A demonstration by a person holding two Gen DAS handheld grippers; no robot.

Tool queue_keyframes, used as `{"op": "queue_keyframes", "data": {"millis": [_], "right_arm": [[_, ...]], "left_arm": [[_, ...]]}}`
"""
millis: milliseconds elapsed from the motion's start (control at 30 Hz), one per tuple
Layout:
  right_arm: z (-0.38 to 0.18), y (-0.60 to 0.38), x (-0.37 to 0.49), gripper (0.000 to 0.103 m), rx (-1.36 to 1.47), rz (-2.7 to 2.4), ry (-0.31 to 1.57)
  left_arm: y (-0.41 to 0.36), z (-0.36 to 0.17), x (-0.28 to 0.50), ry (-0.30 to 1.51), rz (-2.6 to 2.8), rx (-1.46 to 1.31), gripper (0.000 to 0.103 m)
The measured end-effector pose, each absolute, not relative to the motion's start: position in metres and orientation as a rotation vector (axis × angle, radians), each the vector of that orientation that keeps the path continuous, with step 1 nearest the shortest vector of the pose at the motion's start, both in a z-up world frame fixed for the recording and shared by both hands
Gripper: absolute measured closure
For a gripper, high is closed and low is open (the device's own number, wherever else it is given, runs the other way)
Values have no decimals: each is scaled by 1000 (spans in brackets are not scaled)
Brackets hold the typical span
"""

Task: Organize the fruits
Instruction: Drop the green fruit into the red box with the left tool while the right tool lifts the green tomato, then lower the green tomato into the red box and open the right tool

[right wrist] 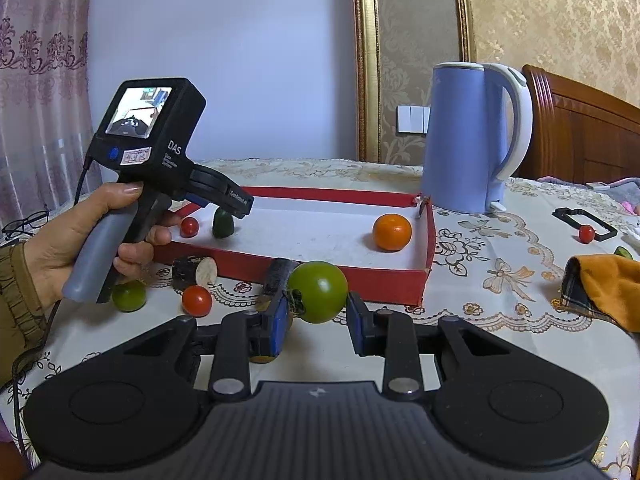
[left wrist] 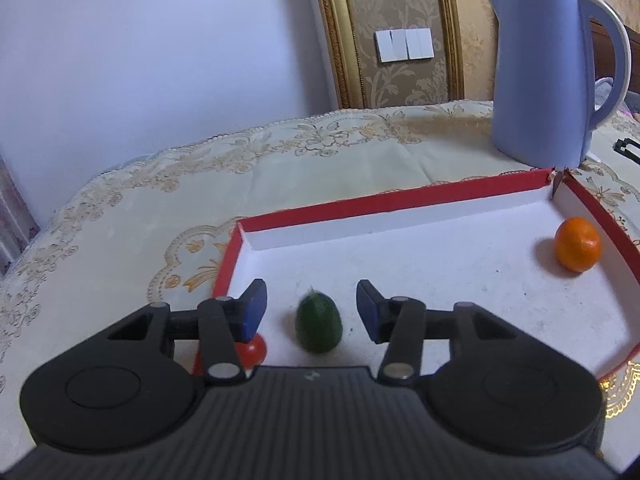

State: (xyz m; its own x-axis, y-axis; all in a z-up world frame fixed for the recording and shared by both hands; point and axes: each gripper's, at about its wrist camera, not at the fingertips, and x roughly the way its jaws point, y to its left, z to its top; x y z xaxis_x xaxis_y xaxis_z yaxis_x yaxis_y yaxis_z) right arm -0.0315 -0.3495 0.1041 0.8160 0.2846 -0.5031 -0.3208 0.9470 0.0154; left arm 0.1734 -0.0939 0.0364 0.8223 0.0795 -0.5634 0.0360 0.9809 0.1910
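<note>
Left gripper [left wrist: 311, 312]: fingers apart, nothing pressed between them. A dark green, blunt-ended fruit [left wrist: 319, 325] sits on the white floor of the shallow red-walled cardboard tray [left wrist: 384, 199], in the gap between the blue pads, touching neither. Small red cherry tomato [left wrist: 253, 350] just below the left pad, near the tray's left wall; partly hidden by the finger.

Round orange citrus fruit [left wrist: 577, 244] in the tray's far right corner, well apart from the green fruit.

From the right wrist view the person's left hand [right wrist: 86, 240] grips the grey handle of the left gripper, its nose over the tray's left end.

Right gripper [right wrist: 319, 322]: fingers narrow, closed on a round green tomato [right wrist: 318, 291], stem end turned to the left pad, held above the surface in front of the tray's near wall.

Loose on the cream embroidered tablecloth [right wrist: 472, 276] outside the tray: a second green tomato [right wrist: 129, 295] under the left hand, a red cherry tomato [right wrist: 197, 301], a short dark cut stick with pale end [right wrist: 195, 272], and another dark piece [right wrist: 276, 278] behind the held tomato. Further right, a small red tomato [right wrist: 586, 234] by a black rectangular frame [right wrist: 582, 220], and an orange cloth [right wrist: 608, 284].

Pale blue electric kettle [right wrist: 466, 136] stands just beyond the tray's far right corner.
</note>
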Motion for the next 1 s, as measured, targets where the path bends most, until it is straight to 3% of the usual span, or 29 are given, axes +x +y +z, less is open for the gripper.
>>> {"op": "queue_keyframes", "data": {"millis": [100, 167, 233, 267, 533, 1000], "right_arm": [[105, -349, -31, 72, -69, 323, 520], [105, -349, -31, 73, -71, 322, 518], [105, -349, -31, 72, -69, 321, 518], [105, -349, -30, 72, -67, 320, 516], [112, -334, -19, 72, -97, 336, 498], [122, -316, 53, 72, -118, 320, 523]], "left_arm": [[-89, 45, 149, 564, 53, 213, 54], [-80, 49, 129, 546, 70, 200, 42], [-66, 51, 104, 514, 75, 159, 20], [-58, 52, 93, 499, 79, 131, 16], [-15, 34, 43, 457, 234, 80, 11], [21, 11, 48, 527, 309, 18, 10]]}}
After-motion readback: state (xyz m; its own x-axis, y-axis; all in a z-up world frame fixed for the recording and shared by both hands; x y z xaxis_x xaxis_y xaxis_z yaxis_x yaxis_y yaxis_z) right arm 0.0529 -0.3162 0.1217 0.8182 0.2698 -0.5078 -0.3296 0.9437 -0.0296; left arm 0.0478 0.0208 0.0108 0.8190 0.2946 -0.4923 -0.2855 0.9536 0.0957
